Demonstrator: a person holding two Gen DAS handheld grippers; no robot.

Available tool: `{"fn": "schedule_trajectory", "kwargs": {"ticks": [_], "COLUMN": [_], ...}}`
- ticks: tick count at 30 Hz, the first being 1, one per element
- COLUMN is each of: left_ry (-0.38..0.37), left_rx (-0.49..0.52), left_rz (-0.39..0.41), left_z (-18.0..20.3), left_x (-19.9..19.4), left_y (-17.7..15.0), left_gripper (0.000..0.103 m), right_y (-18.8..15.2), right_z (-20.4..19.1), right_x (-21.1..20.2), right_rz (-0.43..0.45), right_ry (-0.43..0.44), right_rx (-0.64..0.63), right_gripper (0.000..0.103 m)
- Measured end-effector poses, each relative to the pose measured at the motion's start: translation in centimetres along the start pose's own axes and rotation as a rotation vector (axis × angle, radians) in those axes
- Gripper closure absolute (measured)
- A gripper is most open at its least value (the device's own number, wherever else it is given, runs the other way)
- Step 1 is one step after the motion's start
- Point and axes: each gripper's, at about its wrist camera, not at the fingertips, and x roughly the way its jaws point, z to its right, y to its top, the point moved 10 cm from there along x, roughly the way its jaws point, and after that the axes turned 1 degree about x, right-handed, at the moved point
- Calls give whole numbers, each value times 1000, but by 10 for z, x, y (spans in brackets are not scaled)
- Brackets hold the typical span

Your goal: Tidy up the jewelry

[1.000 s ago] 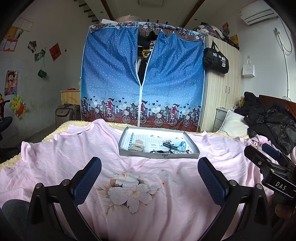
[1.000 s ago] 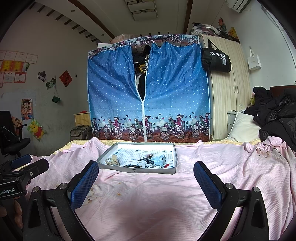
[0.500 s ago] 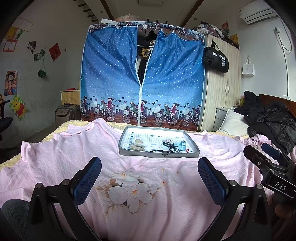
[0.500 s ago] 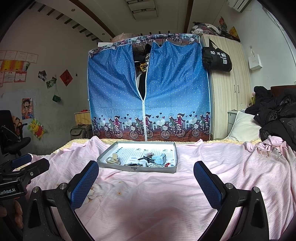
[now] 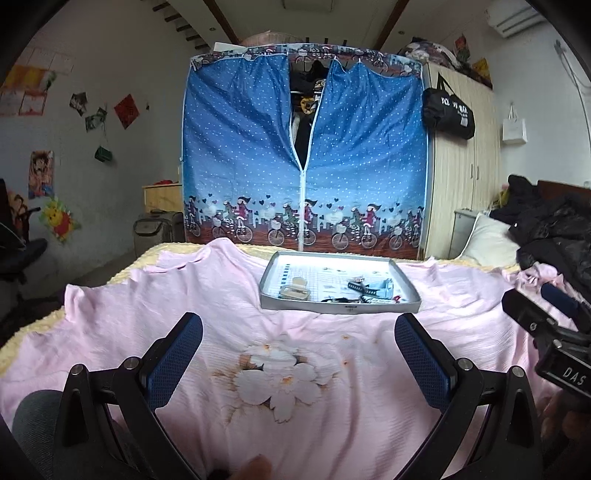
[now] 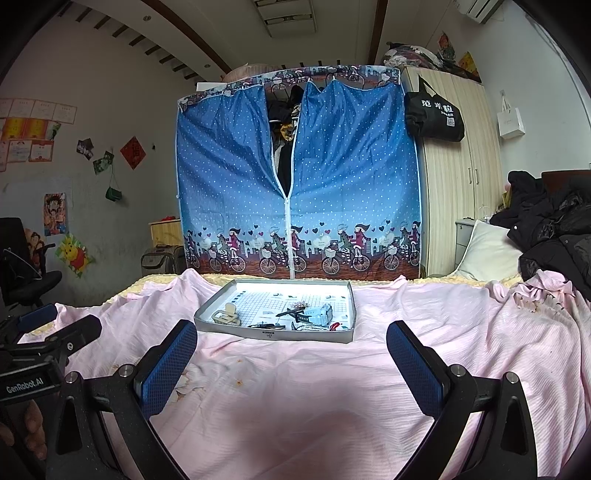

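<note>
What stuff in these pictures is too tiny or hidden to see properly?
- The small pieces in the tray: too small and far off in both wrist views to name each one.
- Inside the blue fabric wardrobe: only a dark slit shows; its curtain hides the rest.
- The left gripper and right gripper: both open, but the bottom edge cuts off their handles.
- The person: only bits of fingers at the edges.

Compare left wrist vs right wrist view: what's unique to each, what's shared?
Left wrist only: the flower print on the sheet, and the right hand-held gripper at its right edge.
Right wrist only: the ceiling light, and the left hand-held gripper at its left edge.
Both: the tray on the pink sheet, the blue wardrobe, both grippers open and empty.
</note>
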Motion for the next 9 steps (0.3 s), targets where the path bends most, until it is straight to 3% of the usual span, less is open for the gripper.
{"fn": "schedule_trajectory", "kwargs": {"ticks": [9], "left_ry": [-10], "left_rx": [38], "left_rz": [-6], "left_z": [6], "left_x": [2], "left_y": [-6], "left_gripper": [1], "right_y": [0], "right_z": [-1], "right_x": [-1], "right_rz": [-4], "right_ry": [0], "right_rx": [-1], "right_gripper": [0]}}
